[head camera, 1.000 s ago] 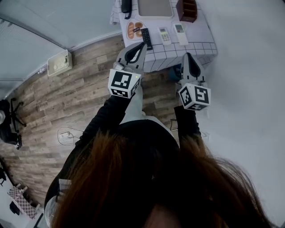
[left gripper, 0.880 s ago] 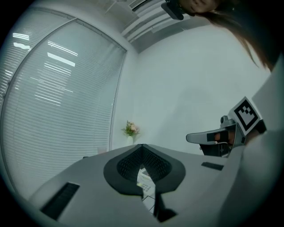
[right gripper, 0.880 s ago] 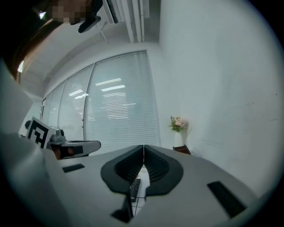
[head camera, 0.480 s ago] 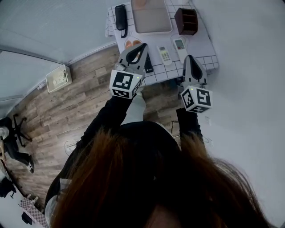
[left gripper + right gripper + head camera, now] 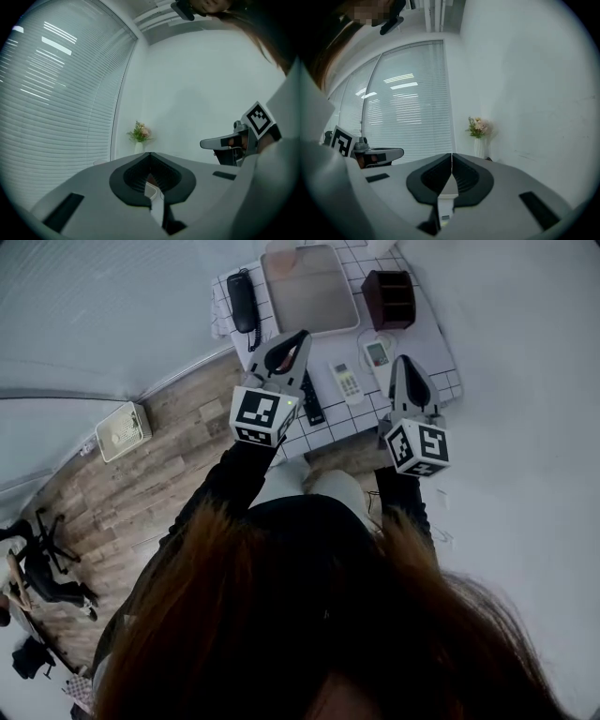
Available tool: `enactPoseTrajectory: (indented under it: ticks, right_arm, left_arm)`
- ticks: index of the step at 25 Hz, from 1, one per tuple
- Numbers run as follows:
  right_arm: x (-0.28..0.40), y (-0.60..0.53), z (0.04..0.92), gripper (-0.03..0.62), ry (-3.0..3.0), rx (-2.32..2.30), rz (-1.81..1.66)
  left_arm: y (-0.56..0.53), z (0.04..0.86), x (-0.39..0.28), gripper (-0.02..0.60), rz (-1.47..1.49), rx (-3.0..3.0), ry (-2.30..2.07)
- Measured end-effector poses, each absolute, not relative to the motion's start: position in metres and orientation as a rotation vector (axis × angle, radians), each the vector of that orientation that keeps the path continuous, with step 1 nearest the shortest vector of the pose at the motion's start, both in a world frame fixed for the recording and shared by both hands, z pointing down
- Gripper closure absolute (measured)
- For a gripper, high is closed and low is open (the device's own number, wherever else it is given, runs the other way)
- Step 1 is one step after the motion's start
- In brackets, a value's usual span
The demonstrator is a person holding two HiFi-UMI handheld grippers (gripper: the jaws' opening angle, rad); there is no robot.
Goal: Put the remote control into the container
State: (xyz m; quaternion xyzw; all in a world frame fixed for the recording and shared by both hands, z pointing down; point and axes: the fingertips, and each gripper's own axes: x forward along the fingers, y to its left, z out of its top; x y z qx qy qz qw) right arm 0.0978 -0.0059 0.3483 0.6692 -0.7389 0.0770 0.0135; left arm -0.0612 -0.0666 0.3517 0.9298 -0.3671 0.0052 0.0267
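In the head view a table with a white gridded cloth (image 5: 427, 338) lies ahead. On it are a black remote (image 5: 311, 399), a white remote (image 5: 346, 381) and a second white remote (image 5: 378, 354). A grey tray (image 5: 309, 289) and a brown wooden box (image 5: 388, 298) stand behind them. My left gripper (image 5: 301, 335) hovers over the table's near left part, just left of the black remote, shut and empty (image 5: 150, 153). My right gripper (image 5: 401, 359) hangs over the near right part beside the second white remote, jaws together with nothing in them (image 5: 451, 154).
A black telephone (image 5: 242, 298) lies at the table's far left. Wood flooring (image 5: 141, 493) spreads to the left, with a white box (image 5: 120, 430) on it. A plain wall (image 5: 525, 381) runs along the right. A vase of flowers (image 5: 478, 129) stands at the far end.
The table has drawn nearer in the head view. Both grippers have gone forward from before its front edge to over its near part, still shut.
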Motion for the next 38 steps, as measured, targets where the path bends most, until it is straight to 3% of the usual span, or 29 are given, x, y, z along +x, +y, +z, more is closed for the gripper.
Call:
enactPoseTrajectory:
  ticks: [29, 30, 32, 34, 38]
  right_arm:
    - [0.148, -0.101, 0.518, 0.571, -2.104, 1.633, 0.608]
    - [0.146, -0.103, 0.527, 0.563, -2.088, 1.604, 0.625]
    - [0.142, -0.107, 0.546, 0.46, -2.049, 1.538, 0.652]
    - [0.14, -0.109, 0.564, 0.402, -1.999, 1.48, 0.679]
    - [0.141, -0.107, 0.59, 0.368, -1.91, 1.408, 0.702]
  left_arm:
    - [-0.131, 0.393, 0.006, 0.572, 0.119, 2.763, -1.245]
    - [-0.133, 0.392, 0.008, 0.572, 0.122, 2.766, -1.248]
    - [-0.135, 0.391, 0.011, 0.572, 0.128, 2.766, -1.251]
    - [-0.137, 0.392, 0.013, 0.572, 0.133, 2.762, -1.254]
    - [-0.143, 0.394, 0.015, 0.572, 0.142, 2.744, -1.27]
